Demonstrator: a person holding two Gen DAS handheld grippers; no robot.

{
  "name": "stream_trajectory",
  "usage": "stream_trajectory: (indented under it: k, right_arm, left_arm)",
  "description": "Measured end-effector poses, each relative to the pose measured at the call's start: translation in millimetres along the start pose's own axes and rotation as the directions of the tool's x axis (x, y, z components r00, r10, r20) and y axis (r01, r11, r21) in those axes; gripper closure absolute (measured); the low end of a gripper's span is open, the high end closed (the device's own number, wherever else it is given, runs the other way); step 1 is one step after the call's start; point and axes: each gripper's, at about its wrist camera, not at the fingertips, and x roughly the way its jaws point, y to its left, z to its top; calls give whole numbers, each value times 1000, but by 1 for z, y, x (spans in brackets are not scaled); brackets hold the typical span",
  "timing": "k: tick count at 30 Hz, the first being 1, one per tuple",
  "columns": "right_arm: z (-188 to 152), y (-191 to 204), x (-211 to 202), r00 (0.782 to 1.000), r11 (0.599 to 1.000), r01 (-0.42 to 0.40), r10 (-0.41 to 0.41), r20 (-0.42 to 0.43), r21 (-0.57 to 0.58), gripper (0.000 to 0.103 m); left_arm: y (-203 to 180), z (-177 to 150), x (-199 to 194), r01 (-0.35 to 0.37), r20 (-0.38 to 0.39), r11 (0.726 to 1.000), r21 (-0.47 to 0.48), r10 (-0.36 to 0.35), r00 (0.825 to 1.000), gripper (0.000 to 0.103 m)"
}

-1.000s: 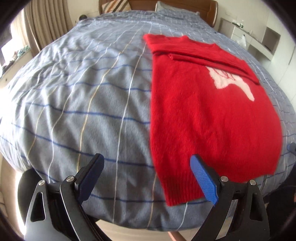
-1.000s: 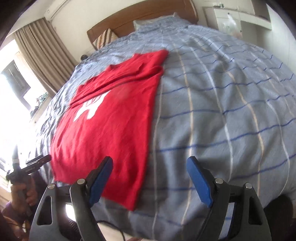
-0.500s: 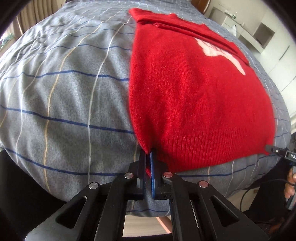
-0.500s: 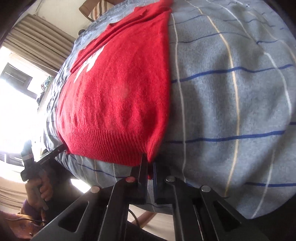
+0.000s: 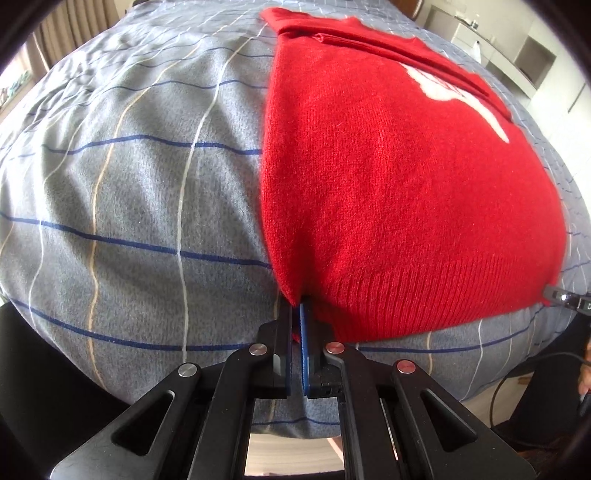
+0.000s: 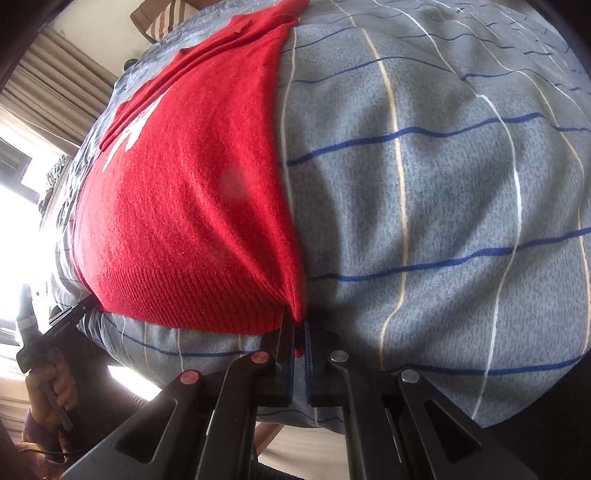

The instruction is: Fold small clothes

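Note:
A red knit sweater [image 5: 399, 192] with a white chest print lies flat on the bed, its ribbed hem toward me and its sleeves folded in at the far end. My left gripper [image 5: 295, 314] is shut on the hem's left corner. In the right wrist view the same sweater [image 6: 192, 192] fills the left side. My right gripper [image 6: 299, 326] is shut on the hem's right corner. Both corners are pinched between the blue pads and lifted slightly off the cover.
The bed cover [image 5: 129, 192] is grey with blue, white and tan lines and drops away at the near edge. A wooden headboard and striped pillow [image 6: 162, 18] are at the far end. White cabinets [image 5: 524, 55] stand at the right, curtains [image 6: 55, 85] at the left.
Both grippers were open above the near edge a second ago. They moved down to the hem corners and shut on them, and now sit slightly closer to the sweater.

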Motion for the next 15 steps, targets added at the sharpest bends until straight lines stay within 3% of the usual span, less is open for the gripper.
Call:
stream_trajectory:
  k: [8,10,13,15]
  right_arm:
    - [-10,9,-10,998,998,47,-46,34,-30,94]
    - [-13,13,-15,998,998,54,-53,36,-26,75]
    - [-22,13,-34,993,995,92,-89,80,-33,68]
    - [-27,14,-51,983,991,127,-121,137,-39,66]
  left_arm:
    - [1,-3,-9,-6,5,1000,15,6,1000,99]
    - [2,-5,-17,-14,11,1000,12,14,1000,92]
    - [9,-8,-33,-18,39,1000,-19,19,999,76]
    - [17,-9,-46,-15,76,999,-50,19,997,50]
